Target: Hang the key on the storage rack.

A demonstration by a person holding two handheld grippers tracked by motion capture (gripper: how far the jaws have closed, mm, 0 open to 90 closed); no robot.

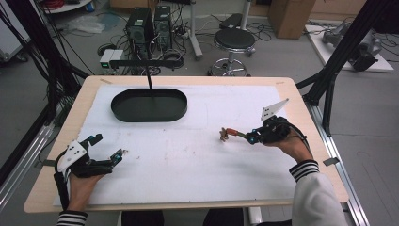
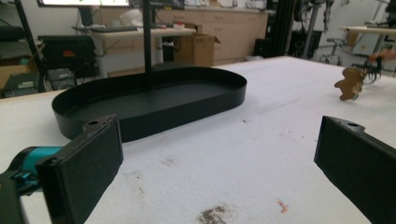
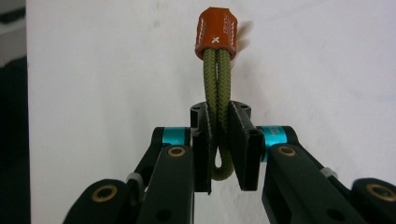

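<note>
My right gripper (image 3: 219, 140) is shut on an olive-green cord loop (image 3: 217, 88) capped by an orange leather tab (image 3: 215, 33). In the high view the right gripper (image 1: 251, 138) holds that strap (image 1: 234, 133) just above the white mat, with a small brown wooden charm (image 1: 223, 136) at its far end. The charm (image 2: 349, 84) also shows far right in the left gripper view, standing on the mat. My left gripper (image 1: 109, 148) rests at the table's left front, jaws wide apart and nothing between them; its black pads (image 2: 88, 163) frame the mat. A black oval tray (image 1: 149, 105) lies empty at the back left.
A thin black post (image 1: 149, 77) rises behind the tray (image 2: 140, 100). The white mat (image 1: 188, 150) covers most of the wooden table (image 1: 56, 141) and carries a few stains. Black frame legs (image 1: 339, 52) stand at the right, a stool (image 1: 234, 40) and computers on the floor beyond.
</note>
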